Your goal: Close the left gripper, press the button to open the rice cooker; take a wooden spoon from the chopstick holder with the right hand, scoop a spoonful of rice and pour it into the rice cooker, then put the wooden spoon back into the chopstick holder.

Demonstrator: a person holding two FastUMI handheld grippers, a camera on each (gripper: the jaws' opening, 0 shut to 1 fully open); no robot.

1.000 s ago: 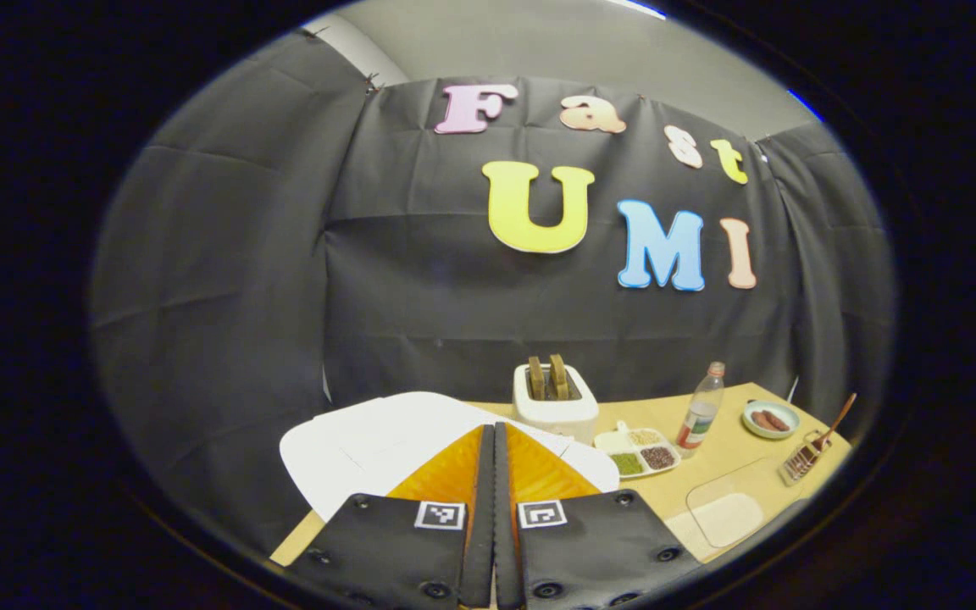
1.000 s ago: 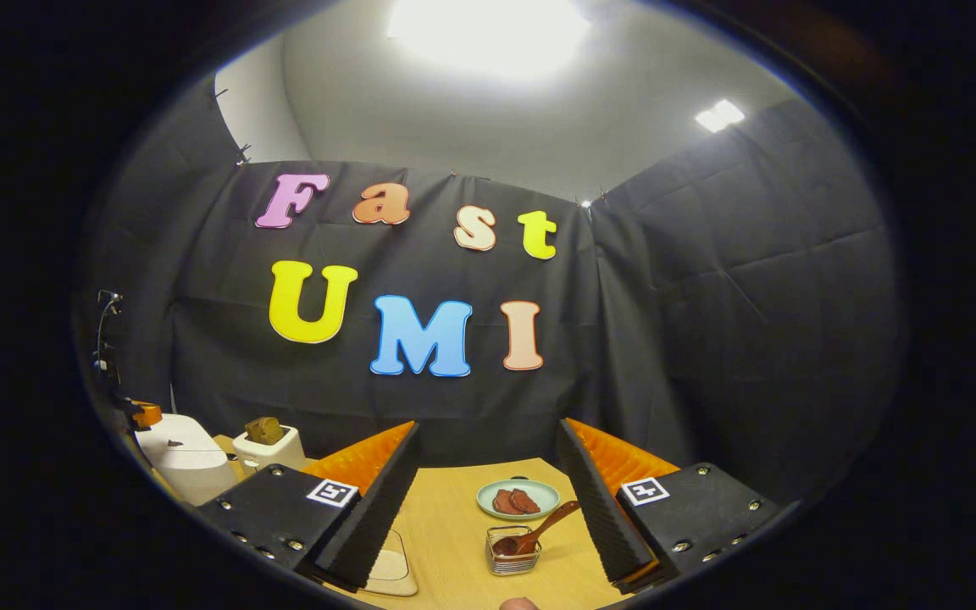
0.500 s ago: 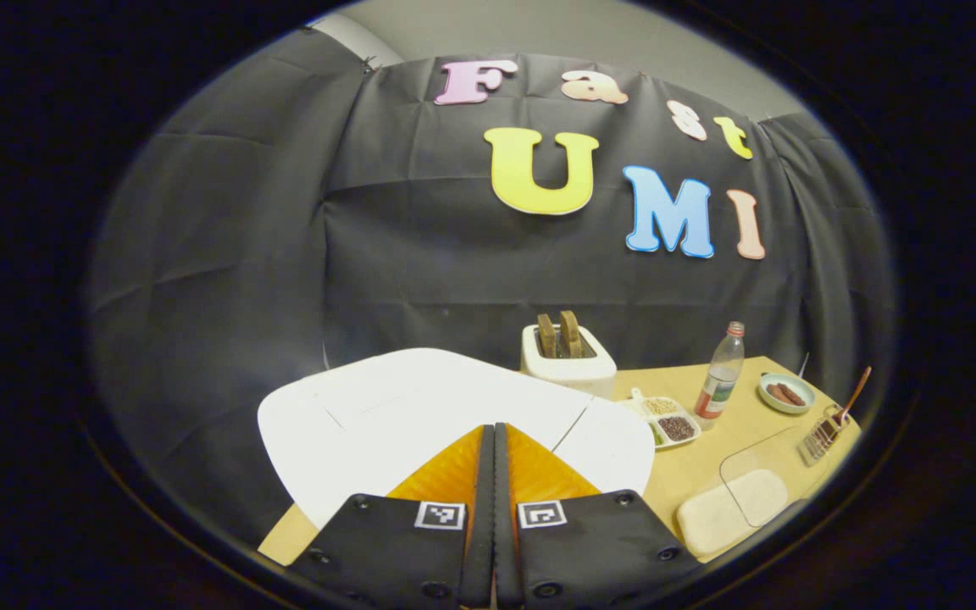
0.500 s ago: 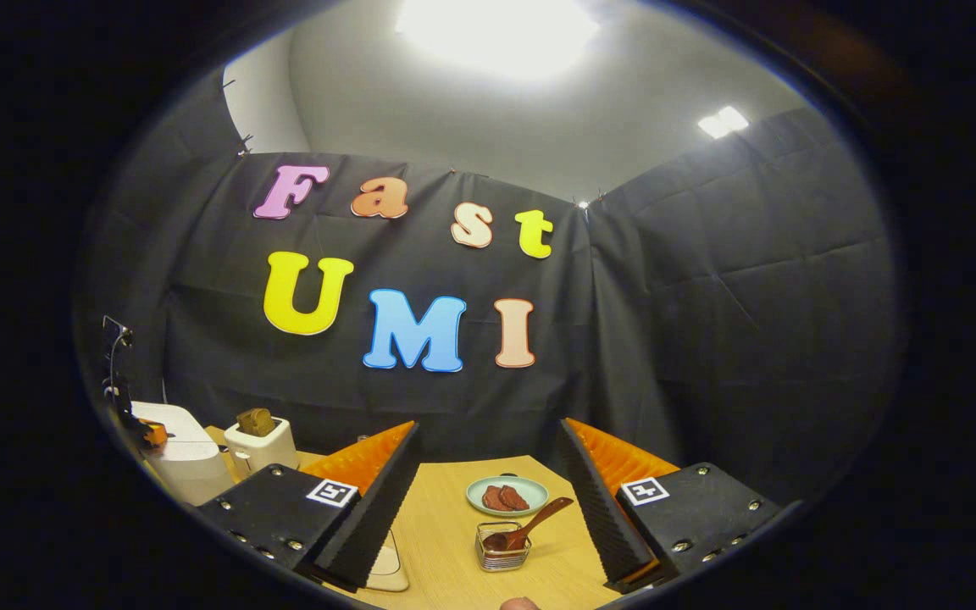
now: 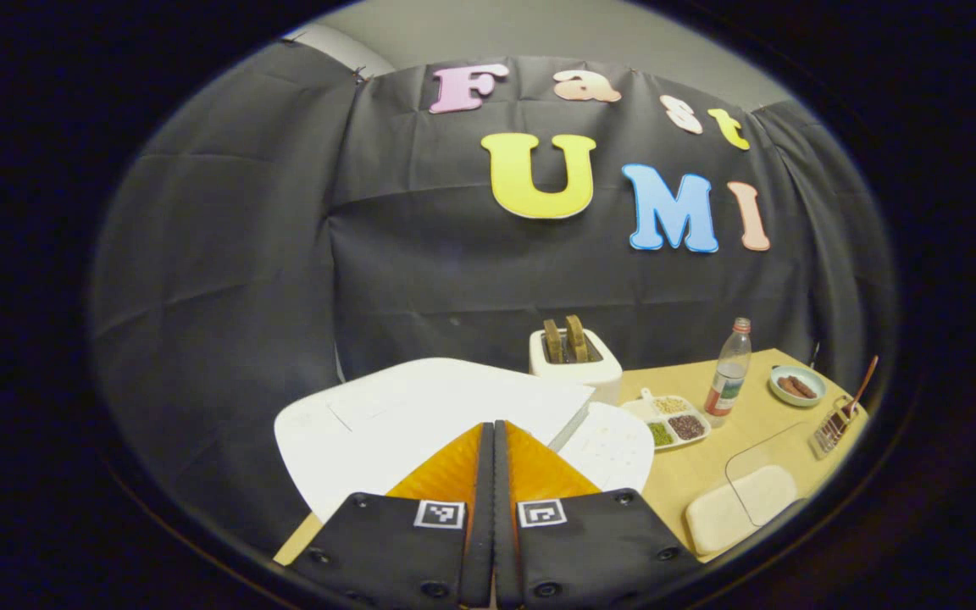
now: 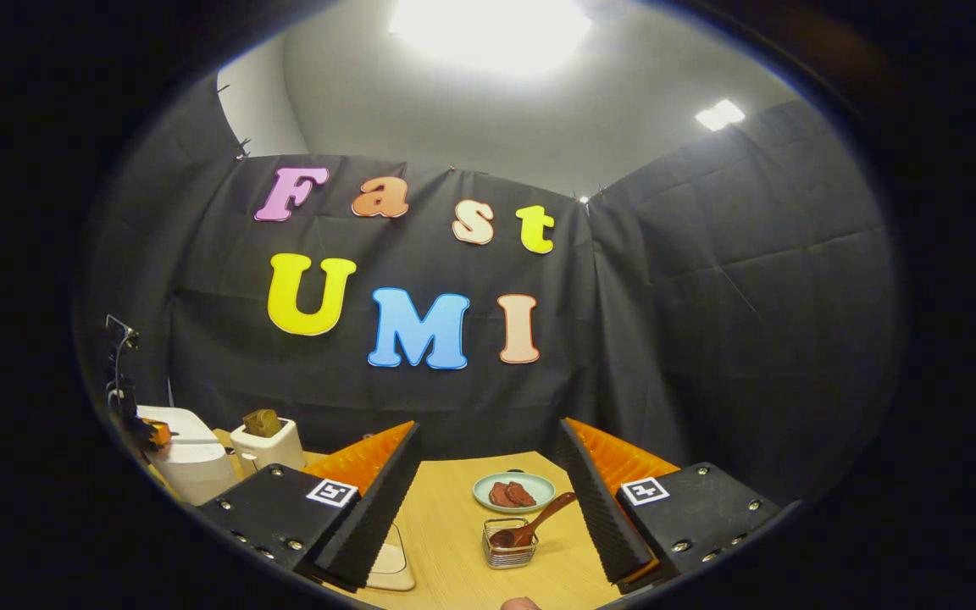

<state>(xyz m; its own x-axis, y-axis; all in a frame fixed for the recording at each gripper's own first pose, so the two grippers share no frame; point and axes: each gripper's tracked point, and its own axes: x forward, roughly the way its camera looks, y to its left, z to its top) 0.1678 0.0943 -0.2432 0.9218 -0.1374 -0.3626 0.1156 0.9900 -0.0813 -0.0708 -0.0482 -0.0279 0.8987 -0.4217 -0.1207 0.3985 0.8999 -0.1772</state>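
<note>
Lid of the white rice cooker (image 5: 420, 415) looks cracked; my left gripper (image 5: 493, 440) is closed and empty, my right gripper (image 6: 488, 474) gapes, brown wooden spoon (image 6: 535, 525) untouched in its wire chopstick holder (image 6: 509, 546).

The left gripper view looks forward from close above the white rice cooker (image 5: 420, 415), facing the booth's back wall, with the desk (image 5: 742, 440) stretching off to its right. The right gripper view sits low over the desk (image 6: 454, 525), facing the same wall, close to the chopstick holder (image 6: 509, 546). Both views share the toaster (image 5: 574, 360) (image 6: 266, 440), the plate (image 5: 796, 385) (image 6: 513, 491), the wooden spoon (image 5: 862, 388) (image 6: 535, 524) and the rice cooker (image 6: 187, 457).
</note>
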